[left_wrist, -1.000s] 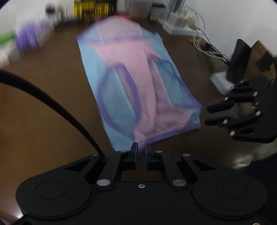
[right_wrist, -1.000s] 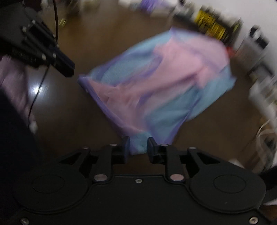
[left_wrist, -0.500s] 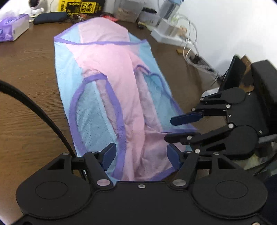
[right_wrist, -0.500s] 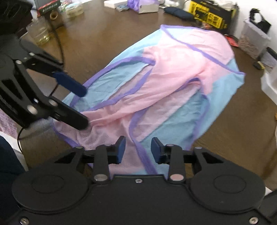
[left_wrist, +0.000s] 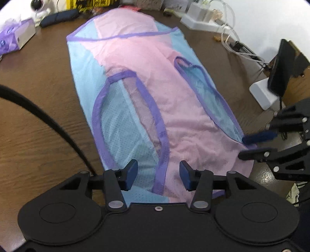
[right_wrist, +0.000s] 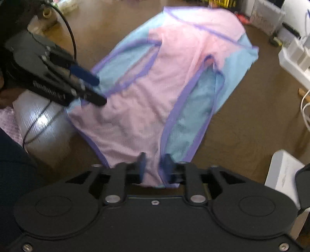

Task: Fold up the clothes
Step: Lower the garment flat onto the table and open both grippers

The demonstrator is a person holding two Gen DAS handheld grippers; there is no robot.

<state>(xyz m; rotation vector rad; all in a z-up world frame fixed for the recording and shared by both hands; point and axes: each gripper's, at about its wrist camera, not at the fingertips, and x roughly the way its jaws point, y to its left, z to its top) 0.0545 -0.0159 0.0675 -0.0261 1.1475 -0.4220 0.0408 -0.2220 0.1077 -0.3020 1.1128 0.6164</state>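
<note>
The surface point(left_wrist: 38, 120) is dark brown wood. On it a mesh vest point(left_wrist: 155, 93) in pink and light blue with purple trim lies flat and lengthwise, its near end by the tools. At the far edge stand a purple tissue box point(left_wrist: 16, 36), a dark pouch point(left_wrist: 58, 16), a small white camera point(left_wrist: 39, 7) and white boxes with cables point(left_wrist: 230, 38) along the white wall. At the right side a black phone point(left_wrist: 280, 67) leans on a white stand point(left_wrist: 263, 95).

The left wrist view shows the left tool point(left_wrist: 158, 177) with its fingers wide apart above the near edge of the vest, holding nothing. The right tool point(left_wrist: 250, 144) shows at the right corner of the vest.

The right wrist view, somewhat blurred, shows the right tool point(right_wrist: 154, 169) with its fingers near together and the vest's edge between them; whether they press the cloth I cannot tell. Only this view shows a glare spot point(right_wrist: 41, 120) on the surface under the left tool point(right_wrist: 93, 89).
</note>
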